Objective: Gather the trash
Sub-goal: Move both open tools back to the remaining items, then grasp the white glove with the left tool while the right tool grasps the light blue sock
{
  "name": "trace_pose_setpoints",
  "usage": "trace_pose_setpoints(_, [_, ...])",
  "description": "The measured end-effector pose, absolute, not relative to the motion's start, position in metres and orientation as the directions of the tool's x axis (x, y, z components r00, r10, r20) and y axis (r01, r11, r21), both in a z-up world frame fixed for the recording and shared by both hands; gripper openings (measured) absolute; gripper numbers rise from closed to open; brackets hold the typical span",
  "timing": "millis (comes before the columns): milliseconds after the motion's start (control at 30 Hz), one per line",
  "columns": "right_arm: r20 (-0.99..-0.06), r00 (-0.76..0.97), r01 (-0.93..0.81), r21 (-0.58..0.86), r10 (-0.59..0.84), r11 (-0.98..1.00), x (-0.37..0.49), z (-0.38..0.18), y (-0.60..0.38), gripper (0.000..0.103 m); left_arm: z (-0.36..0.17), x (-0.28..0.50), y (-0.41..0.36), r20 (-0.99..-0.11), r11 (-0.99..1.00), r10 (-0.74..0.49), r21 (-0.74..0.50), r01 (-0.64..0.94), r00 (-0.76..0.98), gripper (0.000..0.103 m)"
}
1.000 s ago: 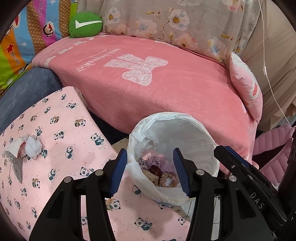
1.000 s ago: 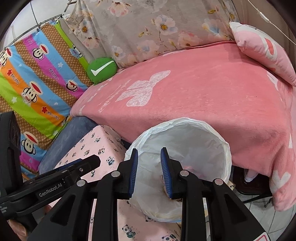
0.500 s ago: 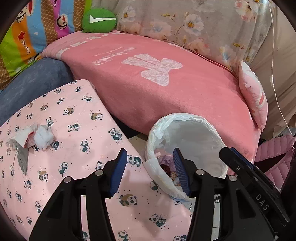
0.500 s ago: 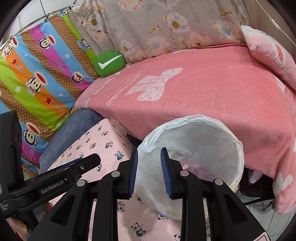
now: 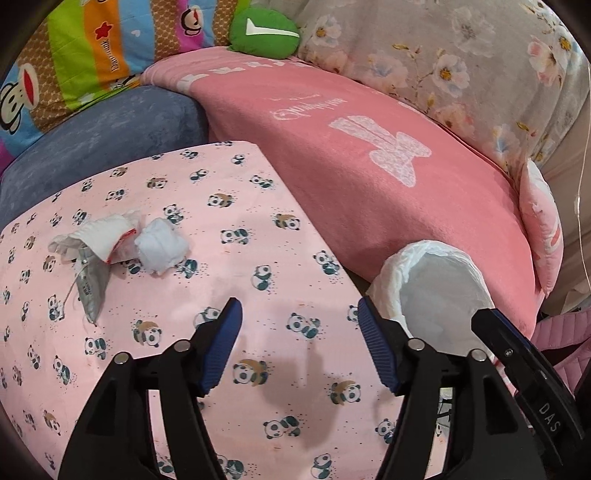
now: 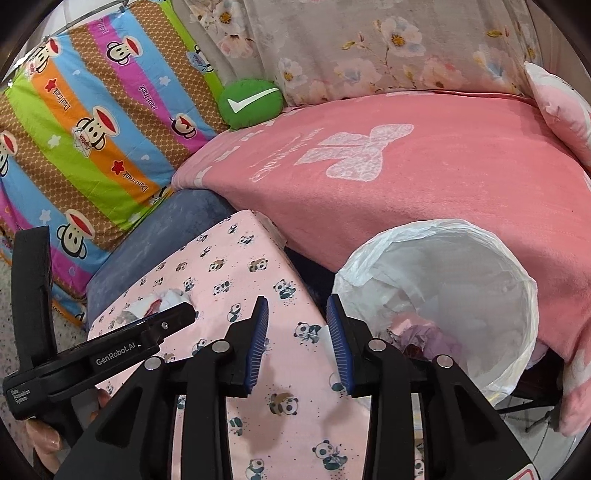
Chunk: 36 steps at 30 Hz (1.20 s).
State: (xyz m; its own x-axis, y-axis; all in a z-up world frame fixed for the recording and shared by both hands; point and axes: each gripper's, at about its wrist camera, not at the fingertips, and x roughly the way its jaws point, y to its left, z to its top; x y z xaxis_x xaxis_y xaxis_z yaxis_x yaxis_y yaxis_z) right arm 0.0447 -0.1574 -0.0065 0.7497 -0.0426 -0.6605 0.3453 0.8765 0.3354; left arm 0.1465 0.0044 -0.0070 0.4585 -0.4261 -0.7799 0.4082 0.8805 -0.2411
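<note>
The left hand-held gripper (image 5: pixel 299 321) hangs over the panda-print tabletop (image 5: pixel 258 258), its blue pads apart and widening, nothing between them. The right hand-held gripper (image 6: pixel 297 325) hangs over the near right part of the same tabletop, its pads a narrower gap apart and also widening, with nothing between them. Far left on the tabletop lies the trash: a crumpled white tissue (image 5: pixel 160 245) touching a folded white wrapper (image 5: pixel 99 236), with a grey foil packet (image 5: pixel 90 282) just beside them. To the right, off the tabletop's edge, stands a bin (image 6: pixel 480 258) lined with a white bag, some scraps at its bottom. Behind it a pink blanket (image 5: pixel 369 166) covers a sofa, with a green cushion (image 5: pixel 264 33) at the far edge.
</note>
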Motion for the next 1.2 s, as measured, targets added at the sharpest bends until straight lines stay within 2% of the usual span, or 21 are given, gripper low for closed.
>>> trace_pose_setpoints(267, [-0.682,0.732,0.281,0.312,0.008,0.907,0.075,-0.012,-0.115,0.037,-0.011,0.176,0.07,-0.782,0.925,-0.368,-0.252,0.284,0.504,0.068])
trace_pose_setpoints(567, [-0.711,0.7,0.206,0.292,0.068,0.934,0.119,-0.026,-0.061,0.05,-0.021,0.22,0.143,-0.795,0.955,-0.295,-0.263,0.137,0.529,0.068])
trace_pose_setpoints(667, [-0.725,0.683,0.184,0.289,0.09,0.939,0.139,-0.035,-0.042,0.053,-0.026,0.236,0.158,-0.803,0.958,-0.277,-0.269,0.093,0.528,0.077])
trace_pose_setpoints(933, [-0.765,0.633,0.131,0.26,0.122,0.957,0.2,-0.059,0.003,0.058,-0.045,0.281,0.175,-0.818,0.937,-0.328,-0.347,0.048,0.472,0.077])
trace_pose_setpoints(1200, [-0.79,0.6,0.098,0.229,0.126,0.968,0.254,-0.084,0.031,0.068,-0.066,0.309,0.175,-0.821,0.913,-0.385,-0.404,0.048,0.422,0.076])
